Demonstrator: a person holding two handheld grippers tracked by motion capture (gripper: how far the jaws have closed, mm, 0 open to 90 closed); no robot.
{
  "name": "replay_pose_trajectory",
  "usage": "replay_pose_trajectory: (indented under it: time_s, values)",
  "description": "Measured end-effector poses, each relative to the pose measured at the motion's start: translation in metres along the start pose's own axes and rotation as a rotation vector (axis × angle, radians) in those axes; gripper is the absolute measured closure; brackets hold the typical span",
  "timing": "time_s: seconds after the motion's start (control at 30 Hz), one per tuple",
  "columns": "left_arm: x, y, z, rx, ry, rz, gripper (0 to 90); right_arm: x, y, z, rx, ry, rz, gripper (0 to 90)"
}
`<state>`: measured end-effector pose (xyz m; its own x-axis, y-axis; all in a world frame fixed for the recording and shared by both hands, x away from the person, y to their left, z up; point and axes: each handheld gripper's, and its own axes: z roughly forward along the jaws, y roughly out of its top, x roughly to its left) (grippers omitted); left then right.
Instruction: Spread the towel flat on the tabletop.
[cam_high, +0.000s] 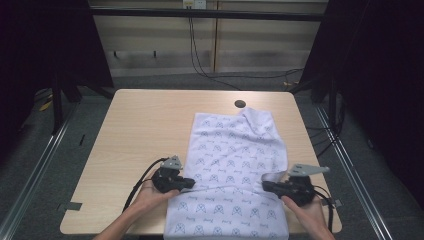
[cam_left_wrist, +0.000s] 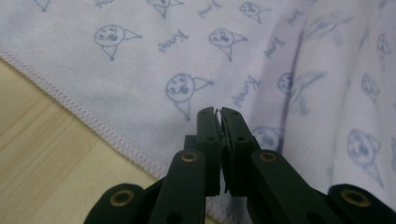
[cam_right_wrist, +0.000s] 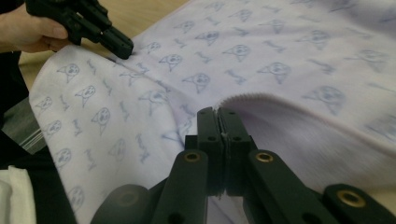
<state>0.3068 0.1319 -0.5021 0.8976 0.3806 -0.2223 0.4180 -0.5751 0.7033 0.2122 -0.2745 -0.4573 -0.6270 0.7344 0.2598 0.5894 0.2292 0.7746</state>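
High view shows the printed cloth (cam_high: 232, 165) as a whole: a pale lilac towel with small blue face drawings, lying lengthwise on the right half of the surface (cam_high: 145, 125), its near end hanging over the front edge and its far corner rumpled beside a dark round hole (cam_high: 240, 104). The left tool (cam_high: 186, 184) sits at the cloth's left hem, the right tool (cam_high: 266, 185) at its right hem, where a strip of fabric is turned over. The left gripper view adds the stitched hem (cam_left_wrist: 88, 123) running diagonally across bare wood, with the jaws pressed together on a pinch of cloth and a raised fold just right of them. The right gripper view has its jaws closed on the curled, ribbed edge of the towel (cam_right_wrist: 261, 100), and farther off the other tool (cam_right_wrist: 122, 48), in a hand (cam_right_wrist: 28, 32), meeting the cloth. Bare wood lies open to the left and beyond the towel; the right hem runs near the surface's right edge. Grey carpet, a wood-panelled wall (cam_high: 165, 40) and trailing cables (cam_high: 200, 65) lie behind.
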Motion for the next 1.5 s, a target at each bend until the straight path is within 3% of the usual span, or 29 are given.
replay_pose_trajectory:
  time_s: [0.1,0.2,0.3,0.43,0.57,0.7,0.73,0.87,0.97,1.1,1.17,1.23,1.27,1.33,1.37,1.43,1.5]
  values:
    - [-0.006,-0.009,-0.009,0.005,-0.003,-0.001,87.8,0.002,-0.020,-0.029,-0.019,-0.023,0.033,88.7]
    - [-0.018,-0.020,-0.021,0.030,0.024,0.021,87.8,0.004,-0.039,-0.048,0.012,-0.030,0.047,88.5]
    - [-0.024,-0.031,-0.033,0.038,0.040,0.008,87.8,0.009,-0.050,-0.061,0.033,-0.056,0.071,88.0]
    - [-0.023,-0.036,-0.039,0.037,0.038,-0.023,87.3,0.013,-0.059,-0.068,0.067,-0.063,0.084,80.3]
    - [-0.017,-0.033,-0.037,0.028,0.043,-0.036,86.3,0.012,-0.056,-0.067,0.069,-0.106,0.073,72.1]
    - [-0.007,-0.024,-0.031,0.018,0.044,-0.073,80.8,0.005,-0.043,-0.052,0.038,-0.091,0.040,69.1]
    - [-0.007,-0.022,-0.031,0.013,0.041,-0.059,77.1,0.003,-0.039,-0.047,0.024,-0.087,0.029,68.7]
    - [-0.004,-0.004,-0.041,-0.102,0.044,-0.055,76.3,-0.009,-0.016,-0.016,0.020,-0.044,-0.009,66.7]
    - [0.008,0.007,-0.041,-0.131,0.083,-0.071,75.0,-0.021,0.002,0.015,0.060,-0.035,-0.053,64.7]
    - [0.027,0.003,-0.023,-0.083,0.127,-0.108,69.3,-0.043,0.027,0.054,0.094,-0.082,-0.074,59.5]
    - [0.027,-0.003,-0.018,-0.033,0.098,-0.096,73.8,-0.053,0.035,0.070,0.112,-0.105,-0.073,58.7]
    - [0.017,-0.008,-0.019,0.011,0.092,-0.036,84.3,-0.060,0.039,0.083,0.128,-0.124,-0.071,57.5]
    - [0.014,-0.010,-0.021,0.024,0.045,-0.044,88.5,-0.062,0.039,0.088,0.142,-0.126,-0.069,57.6]
    - [0.005,-0.016,-0.024,0.035,0.011,-0.031,90.0,-0.065,0.035,0.093,0.149,-0.110,-0.062,58.2]
    - [0.003,-0.018,-0.026,0.038,-0.013,-0.031,90.0,-0.064,0.034,0.092,0.151,-0.117,-0.059,62.3]
    - [-0.003,-0.022,-0.028,0.039,-0.013,-0.023,90.0,-0.060,0.032,0.089,0.169,-0.140,-0.092,76.8]
    - [-0.006,-0.024,-0.030,0.042,-0.006,-0.015,90.0,-0.057,0.028,0.083,0.189,-0.129,-0.095,86.2]
